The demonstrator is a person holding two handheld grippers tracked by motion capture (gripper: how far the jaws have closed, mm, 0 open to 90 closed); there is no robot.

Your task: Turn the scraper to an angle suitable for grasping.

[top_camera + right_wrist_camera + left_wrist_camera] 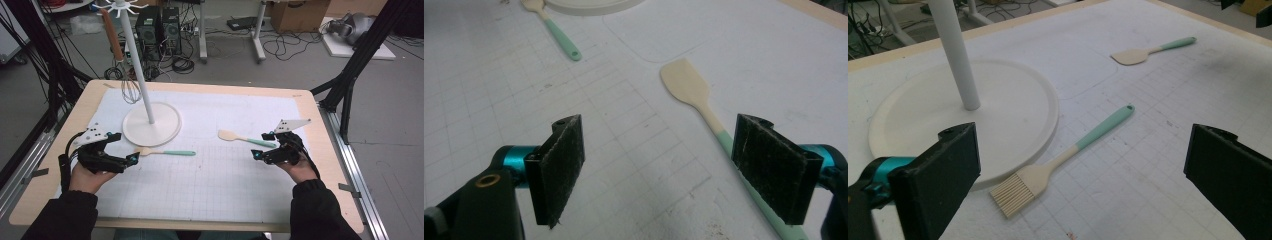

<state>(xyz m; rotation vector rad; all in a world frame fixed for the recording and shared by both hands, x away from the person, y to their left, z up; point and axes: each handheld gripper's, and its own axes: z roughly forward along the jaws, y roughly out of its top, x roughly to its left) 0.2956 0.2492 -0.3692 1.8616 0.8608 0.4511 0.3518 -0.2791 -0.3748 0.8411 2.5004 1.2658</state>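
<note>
Left tool (134, 159) jaws wide, nothing held, near tabletop's left edge; brush (165, 152) lies flat just ahead, bristles touching stand base (151, 125). Spatula (245, 138) lies toward right edge, handle tip beside right tool (256, 154), also wide, nothing held.

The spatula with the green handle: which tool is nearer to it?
Right. The right tool is open beside the spatula handle's end; the left tool sits across the mat by the brush.
</note>
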